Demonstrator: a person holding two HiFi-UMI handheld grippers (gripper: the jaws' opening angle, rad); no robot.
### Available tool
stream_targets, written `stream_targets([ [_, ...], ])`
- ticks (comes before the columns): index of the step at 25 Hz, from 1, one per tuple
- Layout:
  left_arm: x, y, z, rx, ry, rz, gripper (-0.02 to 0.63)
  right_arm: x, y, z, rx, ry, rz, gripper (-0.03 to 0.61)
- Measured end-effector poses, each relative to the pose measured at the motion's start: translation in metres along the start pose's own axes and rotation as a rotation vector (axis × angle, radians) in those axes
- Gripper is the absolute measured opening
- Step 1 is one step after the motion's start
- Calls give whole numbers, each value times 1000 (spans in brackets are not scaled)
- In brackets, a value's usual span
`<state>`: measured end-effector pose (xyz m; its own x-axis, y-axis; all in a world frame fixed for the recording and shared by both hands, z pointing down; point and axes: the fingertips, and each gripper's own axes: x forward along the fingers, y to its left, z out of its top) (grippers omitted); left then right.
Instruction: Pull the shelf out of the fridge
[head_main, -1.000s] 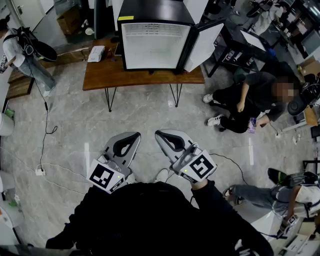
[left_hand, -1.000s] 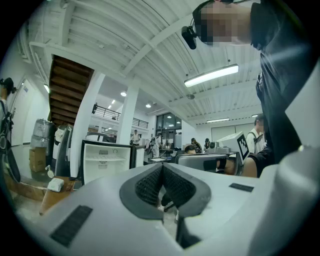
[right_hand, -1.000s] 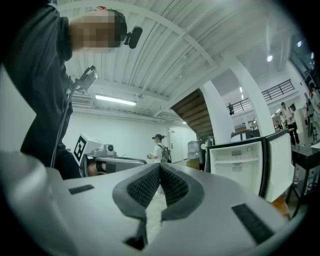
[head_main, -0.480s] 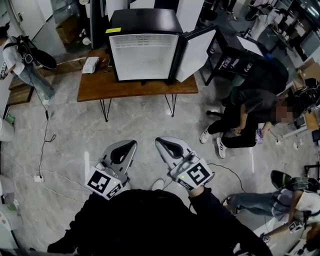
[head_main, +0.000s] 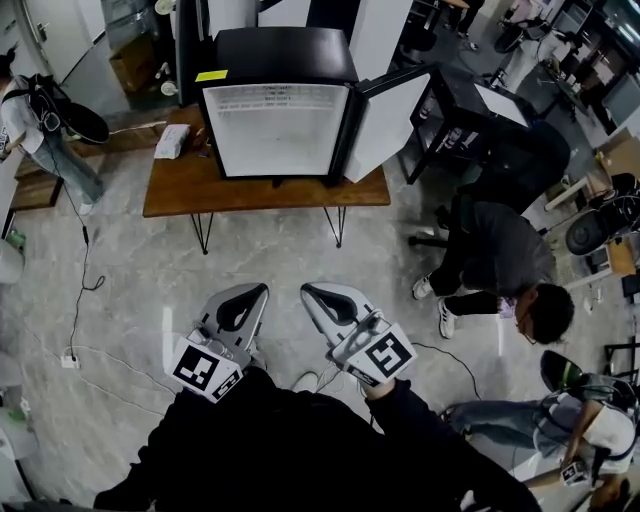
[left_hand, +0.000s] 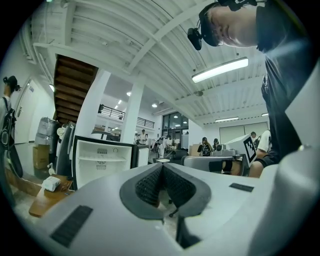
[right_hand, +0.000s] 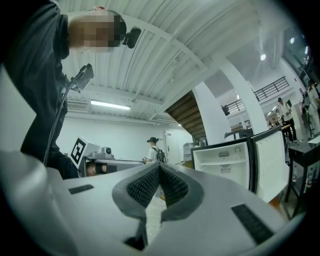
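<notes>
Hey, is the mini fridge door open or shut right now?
Open. The fridge has its door swung out to the right, and the white inside shows.

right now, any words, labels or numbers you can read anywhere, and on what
No text here can be read.
On the fridge top, the yellow label: too small to read.
Print on its inner back wall: blurred.
Cubes on the left gripper and right gripper: square black-and-white marker patterns, no words.
</notes>
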<state>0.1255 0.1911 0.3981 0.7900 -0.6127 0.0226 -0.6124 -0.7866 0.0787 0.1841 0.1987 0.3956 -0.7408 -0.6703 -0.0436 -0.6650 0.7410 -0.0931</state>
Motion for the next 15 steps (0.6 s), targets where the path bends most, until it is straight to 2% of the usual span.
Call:
stream_targets([
  [4, 24, 58, -8, 11, -2, 11, -3, 51, -33, -13, 5, 10, -27, 3],
  [7, 46, 110, -5, -9, -18, -12, -3, 98, -65, -18, 37, 32, -78, 3],
  [11, 70, 179, 7, -13, -34, -45, -3, 168, -116, -20, 208, 25, -172, 3],
  [15, 95, 237, 11, 68, 2, -59, -3, 224, -157, -24, 340, -7, -266, 3],
])
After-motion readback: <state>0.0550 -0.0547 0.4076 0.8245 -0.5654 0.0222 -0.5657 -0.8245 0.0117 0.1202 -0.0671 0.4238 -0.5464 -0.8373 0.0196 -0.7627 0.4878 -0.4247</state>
